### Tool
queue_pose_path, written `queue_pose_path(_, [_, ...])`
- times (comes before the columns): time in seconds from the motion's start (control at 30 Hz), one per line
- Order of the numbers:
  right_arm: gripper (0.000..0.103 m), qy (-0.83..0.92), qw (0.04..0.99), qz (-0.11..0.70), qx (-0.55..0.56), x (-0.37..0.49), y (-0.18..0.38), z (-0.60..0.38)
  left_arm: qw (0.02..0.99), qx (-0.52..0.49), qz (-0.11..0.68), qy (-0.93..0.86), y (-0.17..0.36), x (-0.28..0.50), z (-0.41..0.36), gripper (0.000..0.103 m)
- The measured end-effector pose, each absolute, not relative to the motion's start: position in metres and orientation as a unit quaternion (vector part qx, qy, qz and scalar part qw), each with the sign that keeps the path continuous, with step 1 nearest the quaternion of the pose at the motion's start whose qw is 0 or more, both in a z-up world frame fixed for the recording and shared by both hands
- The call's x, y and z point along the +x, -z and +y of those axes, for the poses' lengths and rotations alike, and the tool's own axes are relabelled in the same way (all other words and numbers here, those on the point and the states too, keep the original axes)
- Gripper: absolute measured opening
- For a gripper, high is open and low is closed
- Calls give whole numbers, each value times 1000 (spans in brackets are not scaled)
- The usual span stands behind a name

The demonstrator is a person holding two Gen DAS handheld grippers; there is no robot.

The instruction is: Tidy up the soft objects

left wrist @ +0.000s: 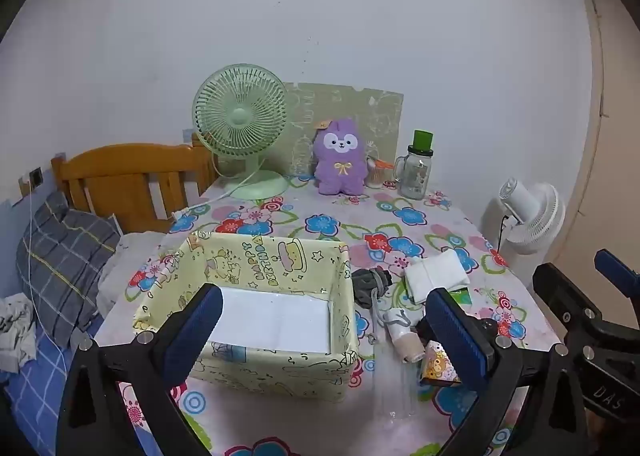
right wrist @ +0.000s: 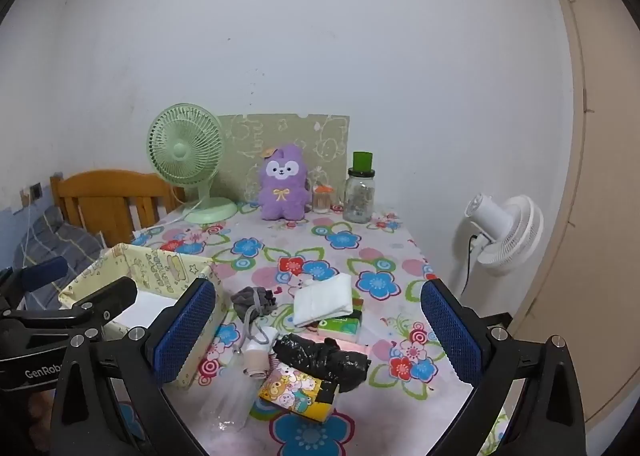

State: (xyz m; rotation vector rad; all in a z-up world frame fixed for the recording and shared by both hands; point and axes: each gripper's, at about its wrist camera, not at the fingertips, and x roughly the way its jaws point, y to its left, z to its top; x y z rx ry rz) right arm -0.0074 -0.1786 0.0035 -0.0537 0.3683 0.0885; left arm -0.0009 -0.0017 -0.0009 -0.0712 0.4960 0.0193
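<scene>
Left tool [left wrist: 324,326]: hovered wide open and empty above the yellow birthday-print box [left wrist: 256,312]
Right tool [right wrist: 320,326]: stood wide open and empty over the clutter
Soft things: grey drawstring pouch [right wrist: 256,302]; folded white cloth [right wrist: 324,300]; crumpled black bag [right wrist: 324,360]; all lay on the desk [right wrist: 400,244] just right of the box
Handling: probably light and limp; best pinched mid-bunch
Room: box open-topped; desk's right edge near
</scene>
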Motion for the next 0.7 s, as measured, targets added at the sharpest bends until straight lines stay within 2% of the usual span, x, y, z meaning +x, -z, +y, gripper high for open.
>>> queue_pose_path(0.2, [103, -45, 971, 231, 31, 12, 1, -195, 968, -21, 250, -1, 3, 3, -10, 101])
queue_pose_path(0.3, [103, -24, 980, 198, 11, -5, -2, -187, 967, -21, 254, 3, 2, 6, -9, 101])
queue_pose_path(0.7, [103, -19, 979, 202, 25, -3, 4, -197, 970, -16, 242, -7, 4, 5, -16, 102])
